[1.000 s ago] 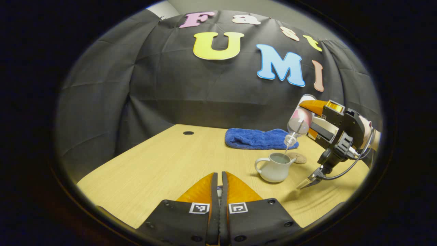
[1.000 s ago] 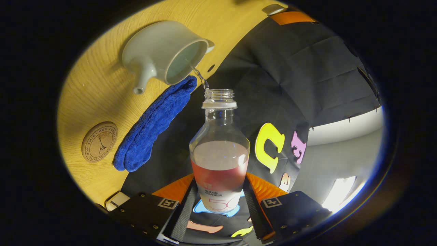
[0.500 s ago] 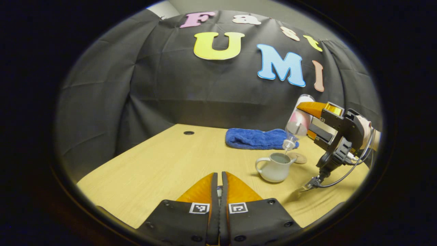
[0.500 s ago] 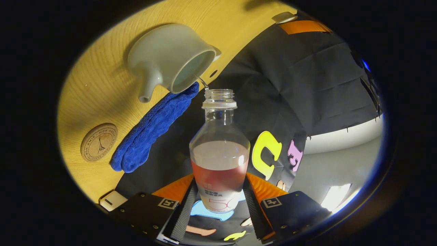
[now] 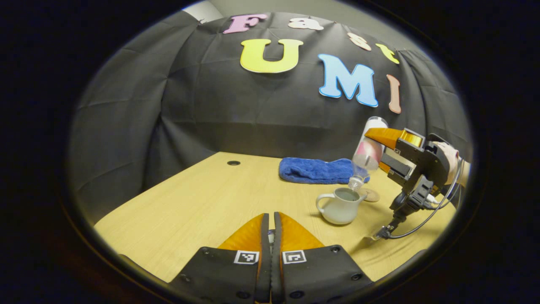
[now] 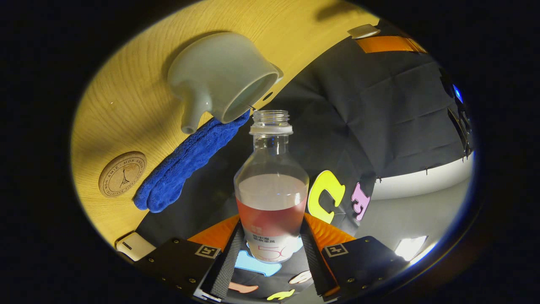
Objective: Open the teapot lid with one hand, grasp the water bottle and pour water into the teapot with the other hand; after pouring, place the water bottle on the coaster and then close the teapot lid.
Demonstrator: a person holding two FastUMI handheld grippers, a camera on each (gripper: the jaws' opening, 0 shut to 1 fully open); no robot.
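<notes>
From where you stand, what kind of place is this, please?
Most likely a staged recording booth, not a real kitchen. Black cloth hangs as a wall behind a wooden table, which carries just a few props: a teapot, a blue towel and a coaster.
</notes>
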